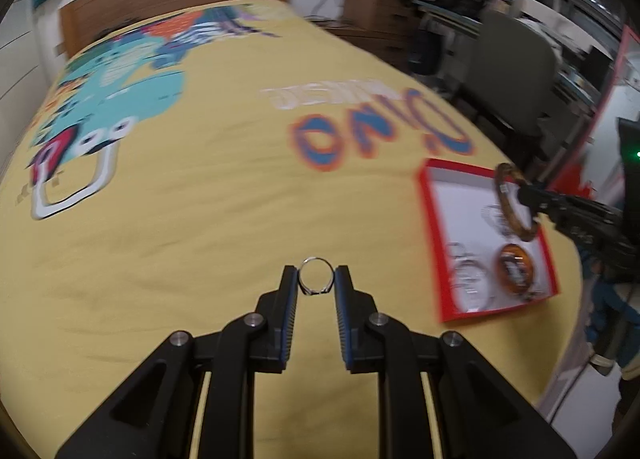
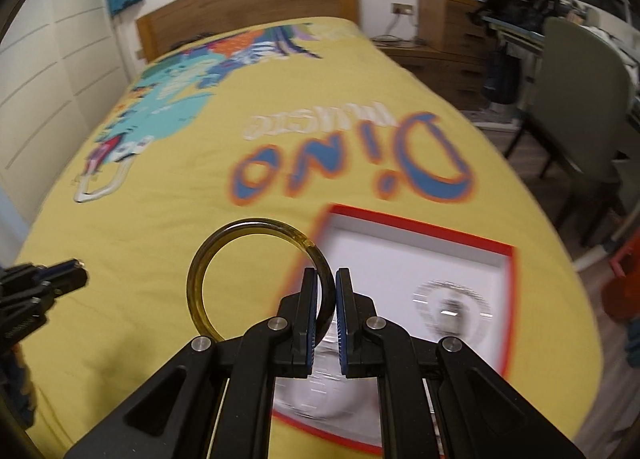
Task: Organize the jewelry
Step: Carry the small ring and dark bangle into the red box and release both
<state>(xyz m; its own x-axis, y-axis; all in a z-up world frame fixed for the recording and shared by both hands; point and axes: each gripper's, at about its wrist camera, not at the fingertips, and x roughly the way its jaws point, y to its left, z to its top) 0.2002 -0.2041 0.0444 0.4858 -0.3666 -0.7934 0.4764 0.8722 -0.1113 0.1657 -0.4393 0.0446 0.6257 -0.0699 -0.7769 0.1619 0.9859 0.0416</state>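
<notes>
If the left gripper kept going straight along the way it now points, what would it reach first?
Most likely bare yellow printed bedspread. The left gripper, clamped on a small silver ring, points downward at open fabric, with the red-rimmed white tray off to its right. Depth is hard to judge.

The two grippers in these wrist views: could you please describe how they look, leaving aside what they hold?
Both the left gripper and the right gripper are matte black plastic, with angular linkage arms joined by round silver pins. Each has two flat fingers faced with blue ribbed pads. No cables, markings, hands or sleeves show.
</notes>
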